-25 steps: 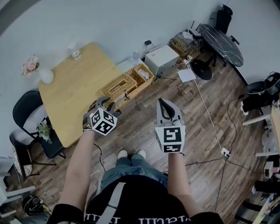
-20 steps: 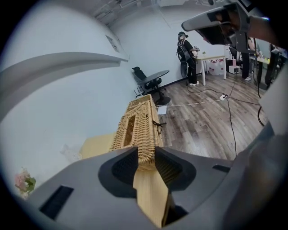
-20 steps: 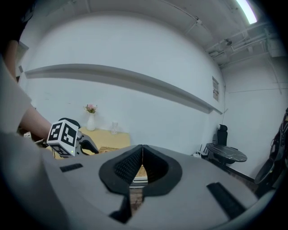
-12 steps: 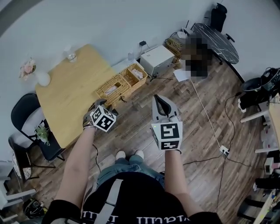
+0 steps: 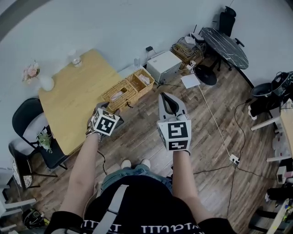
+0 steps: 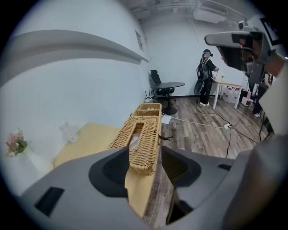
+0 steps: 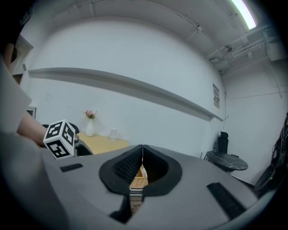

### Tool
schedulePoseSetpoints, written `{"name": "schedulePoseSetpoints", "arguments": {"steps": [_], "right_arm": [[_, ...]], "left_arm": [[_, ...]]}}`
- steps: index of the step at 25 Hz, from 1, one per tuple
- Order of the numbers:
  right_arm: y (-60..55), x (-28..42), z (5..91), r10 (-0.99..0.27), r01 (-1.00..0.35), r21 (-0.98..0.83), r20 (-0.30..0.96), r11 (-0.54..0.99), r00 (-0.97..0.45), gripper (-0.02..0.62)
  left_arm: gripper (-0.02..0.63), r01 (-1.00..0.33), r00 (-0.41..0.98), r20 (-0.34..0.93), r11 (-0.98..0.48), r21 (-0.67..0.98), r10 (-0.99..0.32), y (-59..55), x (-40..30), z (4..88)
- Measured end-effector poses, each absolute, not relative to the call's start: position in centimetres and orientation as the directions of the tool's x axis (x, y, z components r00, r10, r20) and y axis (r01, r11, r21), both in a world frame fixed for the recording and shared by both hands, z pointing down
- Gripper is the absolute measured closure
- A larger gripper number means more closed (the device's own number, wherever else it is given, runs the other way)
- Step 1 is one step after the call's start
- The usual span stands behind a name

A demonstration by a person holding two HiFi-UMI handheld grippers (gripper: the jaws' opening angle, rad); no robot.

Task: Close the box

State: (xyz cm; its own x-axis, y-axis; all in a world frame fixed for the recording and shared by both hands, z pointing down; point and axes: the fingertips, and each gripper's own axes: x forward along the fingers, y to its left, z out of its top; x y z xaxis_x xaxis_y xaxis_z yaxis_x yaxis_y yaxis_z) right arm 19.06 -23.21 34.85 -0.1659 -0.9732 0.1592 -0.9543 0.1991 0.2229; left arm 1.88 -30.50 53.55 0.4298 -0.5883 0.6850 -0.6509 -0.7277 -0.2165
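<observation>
left gripper view, left tool [image 6: 144,165] has just been opening, jaws apart, near end of the wicker box [image 6: 142,137] sits loose between them, box lies along the edge of the wooden worktop [image 6: 85,143], right tool [image 7: 142,162] clenched tight on nothing

Floor: dark wood planks [image 5: 151,132], with a white cable [image 5: 215,123] trailing across.
Walls: plain and pale [image 5: 114,23], with a long ledge [image 7: 126,83] high up.
Light: a ceiling strip lamp [image 7: 245,11].
Furniture: a light wooden table [image 5: 68,105] against the wall, a black chair [image 5: 25,121] beside it, a dark round table [image 5: 226,45] in the far corner.
</observation>
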Motion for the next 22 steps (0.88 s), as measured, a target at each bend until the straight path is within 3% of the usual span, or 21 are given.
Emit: {"name": "schedulePoseSetpoints", "arguments": {"steps": [9,22], "right_arm": [[-23.7,17.3,32.8,-0.968,-0.938,0.247,0.120,0.242,-0.219,0.580],[-22.8,16.4,28.3,-0.971,-0.930,0.280,0.026,0.237,-0.239,0.580]], "left_arm": [[0.396,-0.797,0.490,0.469,-0.596,-0.102,-0.735,-31.2,0.0,45.0],[0.396,-0.771,0.587,0.078,-0.586,-0.248,-0.805,-29.5,0.7,30.0]]}}
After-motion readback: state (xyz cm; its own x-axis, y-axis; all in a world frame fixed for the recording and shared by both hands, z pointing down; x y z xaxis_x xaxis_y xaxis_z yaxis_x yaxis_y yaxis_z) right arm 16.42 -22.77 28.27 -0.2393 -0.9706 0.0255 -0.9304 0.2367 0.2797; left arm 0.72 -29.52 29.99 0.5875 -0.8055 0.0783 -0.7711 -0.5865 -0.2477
